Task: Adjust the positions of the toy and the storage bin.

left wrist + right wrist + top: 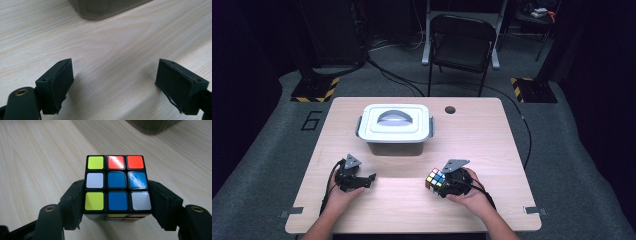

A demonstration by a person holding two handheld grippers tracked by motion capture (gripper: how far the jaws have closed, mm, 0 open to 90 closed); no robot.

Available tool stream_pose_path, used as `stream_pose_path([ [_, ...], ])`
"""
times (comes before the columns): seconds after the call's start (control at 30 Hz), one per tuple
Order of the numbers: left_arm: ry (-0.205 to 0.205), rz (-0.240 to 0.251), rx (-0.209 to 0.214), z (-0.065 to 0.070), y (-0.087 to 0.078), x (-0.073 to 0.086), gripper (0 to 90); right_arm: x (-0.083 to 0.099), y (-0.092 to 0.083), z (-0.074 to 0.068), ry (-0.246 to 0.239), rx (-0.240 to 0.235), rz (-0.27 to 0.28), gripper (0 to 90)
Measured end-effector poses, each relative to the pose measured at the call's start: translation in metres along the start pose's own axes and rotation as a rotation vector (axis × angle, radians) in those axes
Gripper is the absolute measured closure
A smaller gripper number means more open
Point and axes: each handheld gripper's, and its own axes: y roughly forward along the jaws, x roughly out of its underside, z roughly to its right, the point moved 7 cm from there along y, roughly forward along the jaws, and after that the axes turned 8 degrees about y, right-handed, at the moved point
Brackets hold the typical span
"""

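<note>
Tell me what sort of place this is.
Probably a lab or studio set up for recording handling work: a lone wooden table on grey carpet, dark curtains around, cables across the floor, and stand bases with hazard-striped edges.

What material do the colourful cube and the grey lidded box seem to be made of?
Colourful puzzle cube: likely hard plastic, black body with glossy stickers that show glare. Grey lidded box: probably moulded plastic, matte, with a pale lid and side clips.
</note>
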Motion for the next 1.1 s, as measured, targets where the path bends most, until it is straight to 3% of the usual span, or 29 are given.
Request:
stream_pose_path([
  [0.5,0.0,0.0,0.0,0.0,0.0,0.0,14.6,0.006,-0.005,-0.03,-0.045,-0.054,-0.051,33.8],
  [0.57,-0.002,-0.001,0.0,0.0,0.0,0.0,14.6,0.007,-0.005,-0.033,-0.034,-0.056,-0.058,33.8],
  [1.1,0.0,0.001,-0.004,0.001,0.002,-0.002,14.6,0.011,-0.01,-0.039,-0.04,-0.076,-0.07,33.2],
])
